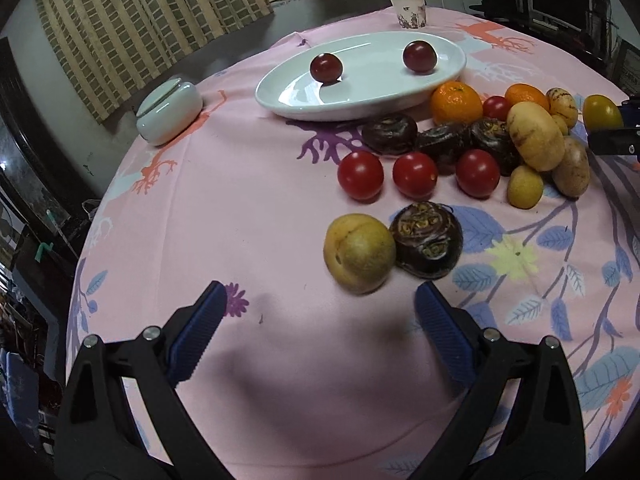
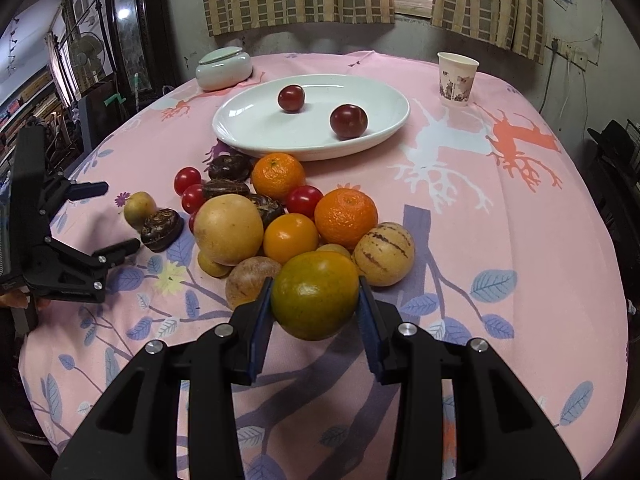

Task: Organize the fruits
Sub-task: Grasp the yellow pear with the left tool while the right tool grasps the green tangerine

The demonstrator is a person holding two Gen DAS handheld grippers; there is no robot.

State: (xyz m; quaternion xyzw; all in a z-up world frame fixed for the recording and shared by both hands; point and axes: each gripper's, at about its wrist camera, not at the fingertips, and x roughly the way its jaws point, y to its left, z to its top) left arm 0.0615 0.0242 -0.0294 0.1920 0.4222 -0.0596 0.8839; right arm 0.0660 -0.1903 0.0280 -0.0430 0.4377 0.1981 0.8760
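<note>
Pink cloth with leaves and deer covers the round table, and striped curtains hang behind it. At the far side sits a white oval plate with only two dark red plums on it. So the job looks just begun.

Most of the fruit is not sorted yet. It lies in a heap on the cloth, between the plate and the right gripper. I see two oranges, small red tomatoes, yellow round fruits, a striped yellow one and dark brown knobbly ones.

That gripper's fingers are clamped on a green-orange fruit, one pad on each side. The fruit seems to be lifted a little, just in front of the heap.

The left gripper has its fingers wide apart with nothing between them. Just ahead of its fingertips lie a yellow plum and a dark knobbly fruit, touching each other.

I think the held fruit still has to go to its place, and then all the others, one by one. A paper cup and a lidded white jar stand beyond the plate.
</note>
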